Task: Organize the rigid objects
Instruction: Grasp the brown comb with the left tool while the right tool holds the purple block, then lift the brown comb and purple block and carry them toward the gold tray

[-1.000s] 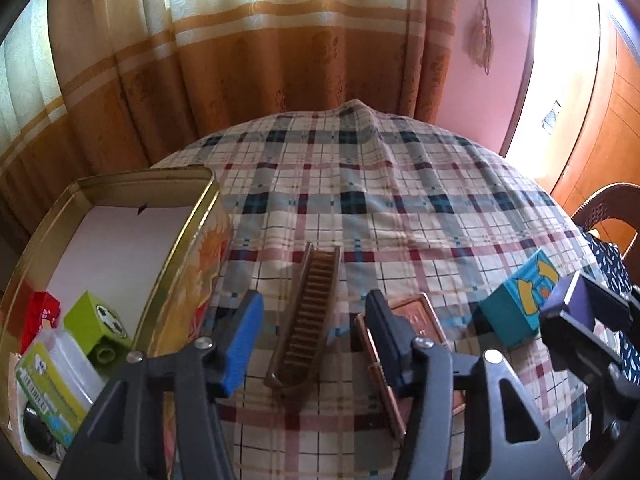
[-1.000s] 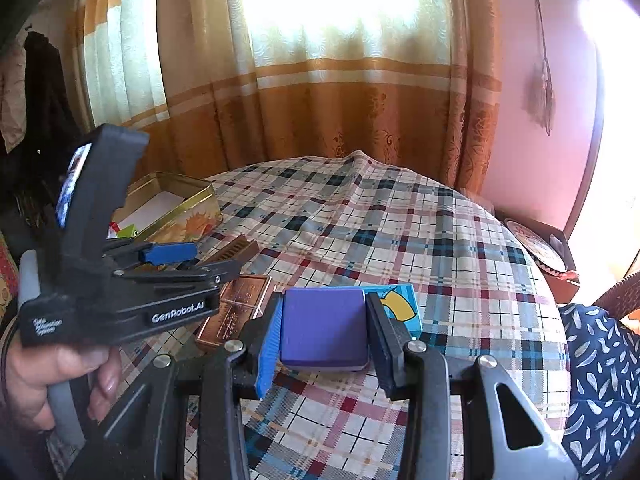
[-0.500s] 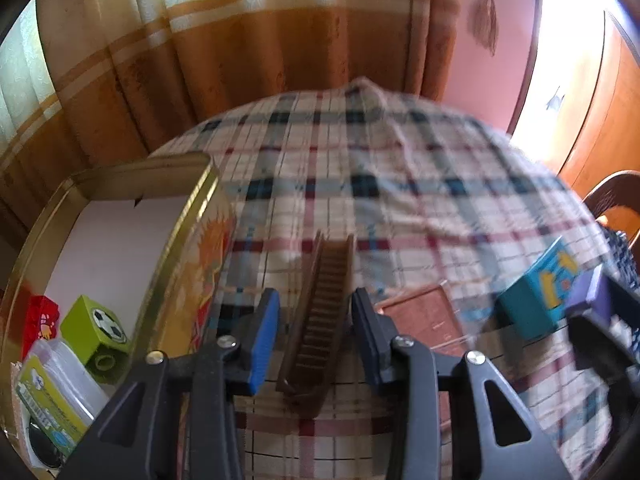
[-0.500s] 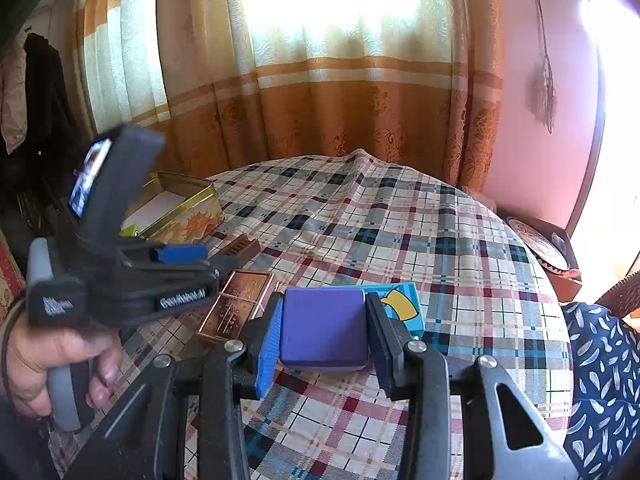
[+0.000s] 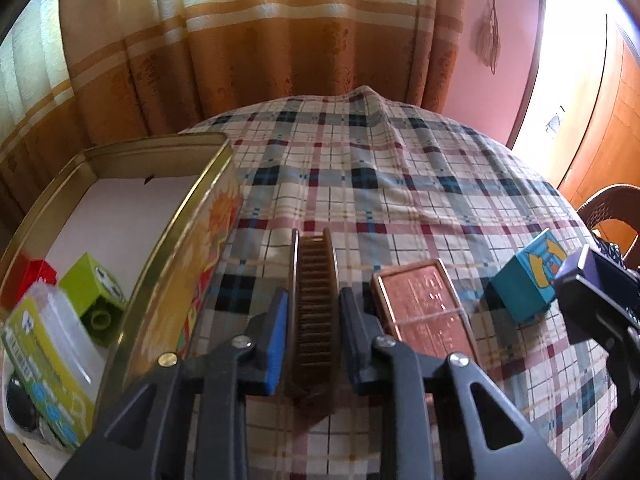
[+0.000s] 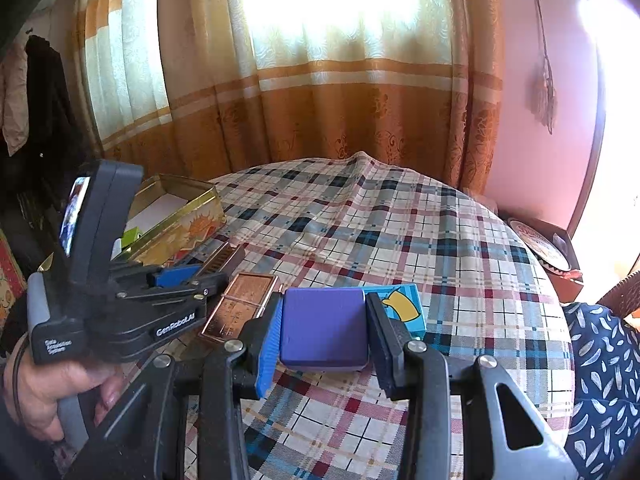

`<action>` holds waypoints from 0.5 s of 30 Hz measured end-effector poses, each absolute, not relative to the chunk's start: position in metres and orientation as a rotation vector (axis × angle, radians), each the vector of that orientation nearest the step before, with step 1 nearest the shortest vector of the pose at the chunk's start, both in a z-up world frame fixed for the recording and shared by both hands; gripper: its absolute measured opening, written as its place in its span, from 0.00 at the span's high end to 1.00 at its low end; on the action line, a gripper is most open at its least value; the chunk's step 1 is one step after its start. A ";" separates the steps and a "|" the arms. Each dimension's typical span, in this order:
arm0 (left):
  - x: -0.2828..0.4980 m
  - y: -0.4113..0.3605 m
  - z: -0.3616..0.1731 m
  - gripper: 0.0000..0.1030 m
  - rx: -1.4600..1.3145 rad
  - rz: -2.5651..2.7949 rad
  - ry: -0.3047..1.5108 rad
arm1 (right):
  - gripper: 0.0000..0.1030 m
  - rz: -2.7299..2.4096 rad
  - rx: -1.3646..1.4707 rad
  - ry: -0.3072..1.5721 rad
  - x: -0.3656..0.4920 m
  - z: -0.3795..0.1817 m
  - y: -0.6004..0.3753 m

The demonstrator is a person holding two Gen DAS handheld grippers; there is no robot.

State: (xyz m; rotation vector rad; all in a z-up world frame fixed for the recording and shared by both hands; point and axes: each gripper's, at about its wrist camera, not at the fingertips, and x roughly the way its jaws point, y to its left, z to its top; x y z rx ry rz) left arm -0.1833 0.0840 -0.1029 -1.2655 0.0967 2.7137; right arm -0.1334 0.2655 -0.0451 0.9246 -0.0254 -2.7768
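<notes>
- We observe the left claw [image 5: 313, 344] clamped on the brown comb [image 5: 315, 300], with both pads pressed against its long sides; the comb lies on the checked surface [image 5: 360, 184] and runs forward beyond the fingertips.
- We observe the right claw [image 6: 323, 332] gripping the purple block [image 6: 323, 330] at a narrow opening, with the block seated between the pads.
- Just right of the left claw, the copper case [image 5: 424, 312] lies flat on the surface.
- Directly behind the right claw's block, the blue box [image 6: 402, 306] rests on the surface.
- Left of the left claw stands the open tin [image 5: 176, 248]; it contains a green block [image 5: 94, 292] and a red piece [image 5: 32, 280].
- Beyond the surface hangs the curtain [image 5: 280, 48].
</notes>
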 end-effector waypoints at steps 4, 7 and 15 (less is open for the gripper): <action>-0.176 0.081 -0.100 0.77 -1.238 2.733 0.087 | 0.59 -2.777 0.922 -0.023 -0.133 -0.045 0.265; -0.171 0.082 -0.094 0.77 -1.190 2.777 0.103 | 0.59 -2.779 0.910 -0.023 -0.132 -0.044 0.265; -0.151 0.082 -0.075 0.77 -1.022 2.887 0.147 | 0.59 -2.788 0.870 -0.006 -0.127 -0.040 0.264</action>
